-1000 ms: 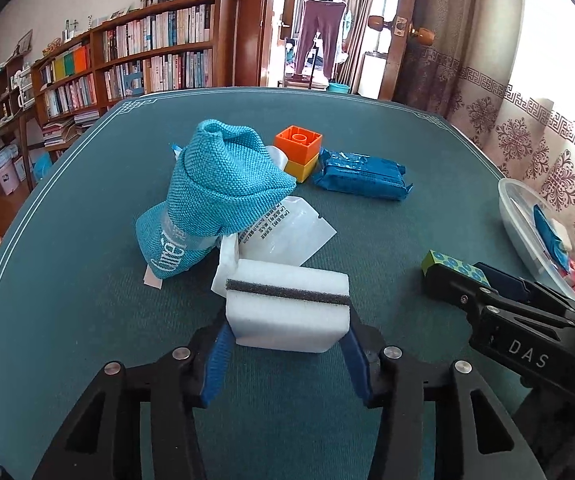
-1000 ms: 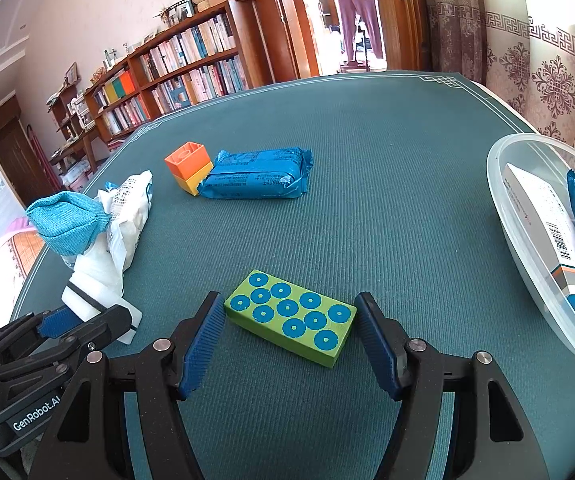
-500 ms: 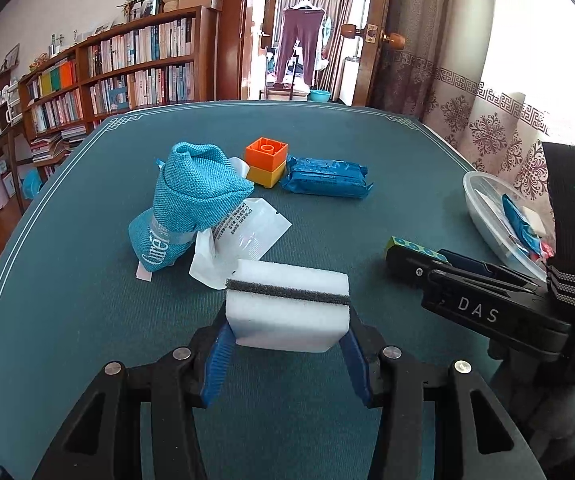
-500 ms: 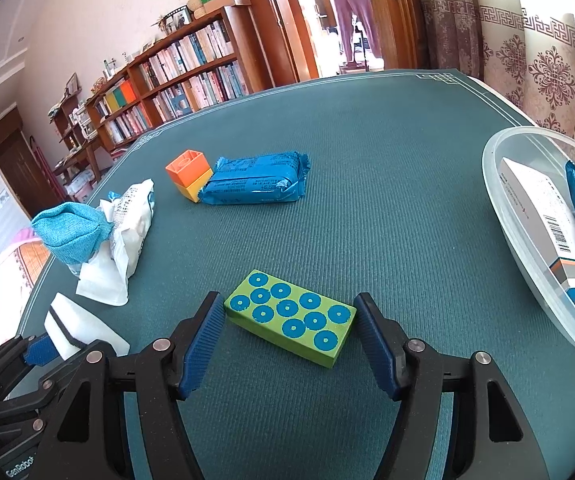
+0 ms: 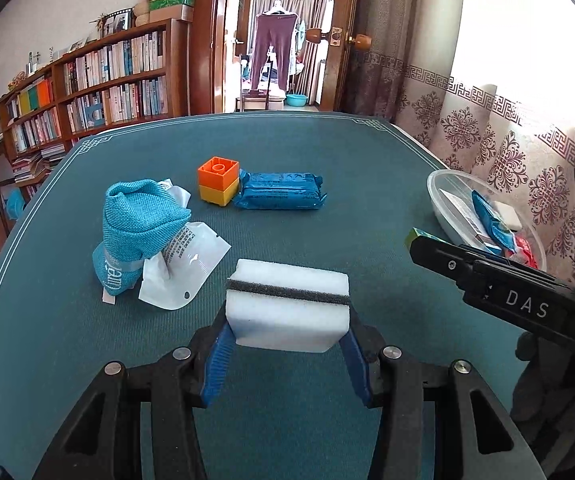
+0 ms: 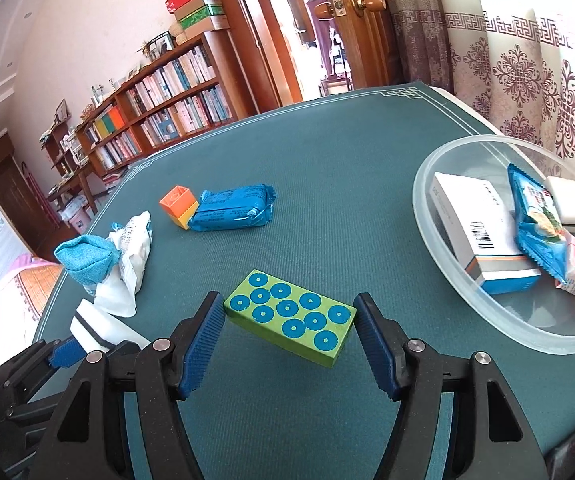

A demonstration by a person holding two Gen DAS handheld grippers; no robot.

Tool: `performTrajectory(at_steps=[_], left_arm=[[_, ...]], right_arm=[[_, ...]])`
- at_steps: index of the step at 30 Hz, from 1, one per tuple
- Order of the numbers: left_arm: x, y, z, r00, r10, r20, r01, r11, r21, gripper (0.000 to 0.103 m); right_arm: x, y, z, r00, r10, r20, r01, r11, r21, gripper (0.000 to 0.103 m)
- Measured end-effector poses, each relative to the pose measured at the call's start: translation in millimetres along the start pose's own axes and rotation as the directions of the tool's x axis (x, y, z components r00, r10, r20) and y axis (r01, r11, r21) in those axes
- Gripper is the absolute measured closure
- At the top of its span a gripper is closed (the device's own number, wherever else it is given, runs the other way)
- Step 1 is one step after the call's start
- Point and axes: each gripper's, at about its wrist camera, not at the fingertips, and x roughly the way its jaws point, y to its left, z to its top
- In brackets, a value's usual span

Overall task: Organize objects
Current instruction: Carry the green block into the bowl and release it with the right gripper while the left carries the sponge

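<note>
While held: the left gripper [image 5: 287,354] had its fingers pinching the white foam sponge with a dark stripe [image 5: 287,312] above the green surface [image 5: 327,168].
Right gripper [image 6: 289,344]: fingers clamped on the green block with blue dots [image 6: 292,316], beside the clear plastic bowl [image 6: 439,240].
Writing: "DAS" on the right gripper's side.

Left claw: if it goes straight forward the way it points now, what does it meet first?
Probably nothing soon: past the held white sponge lies bare green table; the blue packet sits slightly left. Depth is unclear.

A bowl [image 6: 467,300] sits at the table's [image 6: 327,160] right edge; a cloth [image 6: 85,260] lies near the left edge, blocks [image 6: 177,204] and a packet [image 6: 231,210] between.
</note>
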Motion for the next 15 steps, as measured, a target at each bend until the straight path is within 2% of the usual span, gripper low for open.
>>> performTrajectory(at_steps=[7,15], left_arm=[[3,-27,10,0.999,-0.042,0.011,0.041,0.998,0.055,0.051],[7,-58,20,0.996,-0.083,0.014,0.08,0.99,0.116,0.051]], right_arm=[[-38,-41,8,0.997,-0.059,0.052,0.055,0.996,0.065,0.036],[-62,-95,14,0.986,-0.158,0.052,0.149,0.979,0.141,0.036]])
